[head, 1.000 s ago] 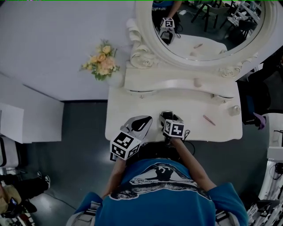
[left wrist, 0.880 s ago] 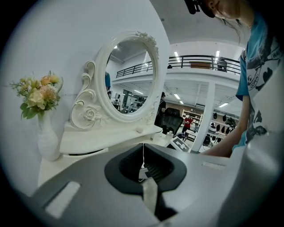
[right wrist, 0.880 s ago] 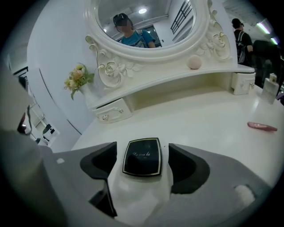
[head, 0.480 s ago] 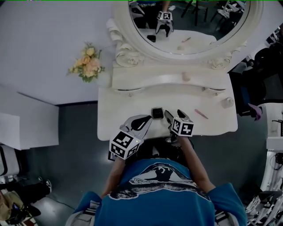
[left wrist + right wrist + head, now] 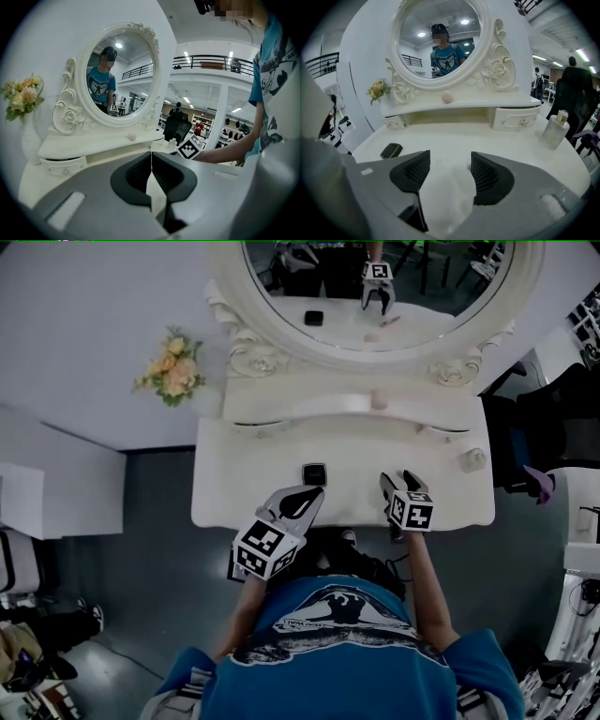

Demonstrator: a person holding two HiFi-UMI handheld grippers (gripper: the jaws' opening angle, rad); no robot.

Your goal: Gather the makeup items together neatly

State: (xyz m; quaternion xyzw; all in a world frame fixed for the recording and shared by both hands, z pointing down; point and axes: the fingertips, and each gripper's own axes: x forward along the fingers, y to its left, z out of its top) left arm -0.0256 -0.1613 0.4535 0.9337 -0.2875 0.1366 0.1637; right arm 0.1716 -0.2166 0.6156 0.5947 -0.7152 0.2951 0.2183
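White tabletop [image 5: 487,136] shows between my right gripper's [image 5: 450,164] jaws, which are closing on nothing yet. A pink speck [image 5: 469,167] sits by the right-hand jaw (probably the makeup stick). I'd centre over it before squeezing. My left gripper [image 5: 151,158] is closed and empty, and the black compact [image 5: 391,150] lies off to the left.

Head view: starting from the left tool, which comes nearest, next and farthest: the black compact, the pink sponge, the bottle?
1. The compact: on the tabletop, just ahead of the left tool.
2. The sponge: farther back and to the right, up on the raised level.
3. The bottle: far right, beyond the other tool.
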